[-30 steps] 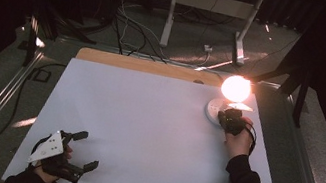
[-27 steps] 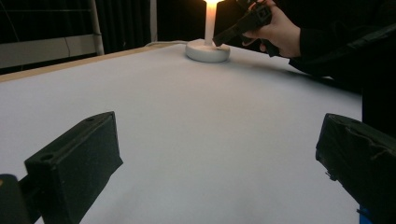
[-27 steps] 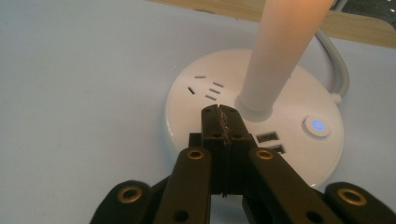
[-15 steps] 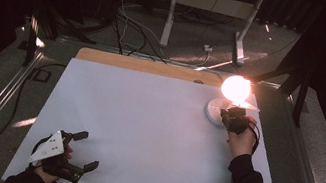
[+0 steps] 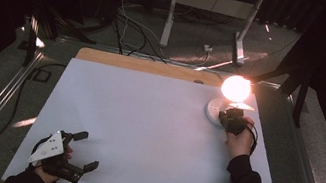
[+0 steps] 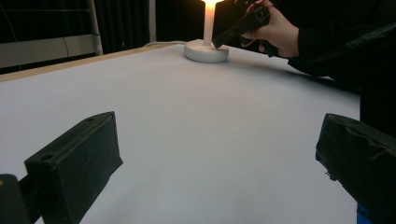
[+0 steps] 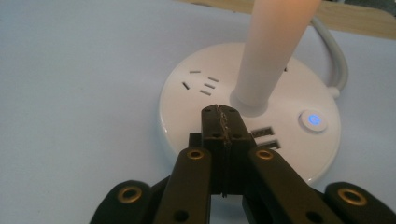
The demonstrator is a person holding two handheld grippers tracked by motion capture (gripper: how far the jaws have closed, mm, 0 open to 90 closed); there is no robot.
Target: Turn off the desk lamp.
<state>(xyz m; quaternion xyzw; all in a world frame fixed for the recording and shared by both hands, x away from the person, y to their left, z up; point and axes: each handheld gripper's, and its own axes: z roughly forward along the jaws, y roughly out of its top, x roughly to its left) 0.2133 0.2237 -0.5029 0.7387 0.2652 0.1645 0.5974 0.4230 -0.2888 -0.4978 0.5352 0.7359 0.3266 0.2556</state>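
Lamp (image 5: 226, 102) work belongs to the right hand here, yet going left to right, the left gripper (image 5: 82, 150) comes first: it rests at the near left corner of the white board (image 5: 143, 134), jaws spread wide with nothing between them, and the lamp lies far ahead of it and off to its right, well apart. In the left gripper view the lamp's stem (image 6: 208, 23) rises upright from the round base (image 6: 205, 51) at the far side of the board.

The right gripper (image 7: 220, 114) is by far the nearer tool. Its jaws are pressed together, empty, and their tip hangs over the near part of the base (image 7: 196, 100), just in front of the foot of the stem (image 7: 266, 60). The lit power button (image 7: 312, 120) sits to the right of the tip, close by on the base top, with two USB slots (image 7: 262, 138) between them. Whether the tip touches the base cannot be told. Any press on the button would call for a short shift rightward.

Against the earlier frames nothing differs: both hands hold the same places and the bulb (image 5: 235, 87) glows as it did.
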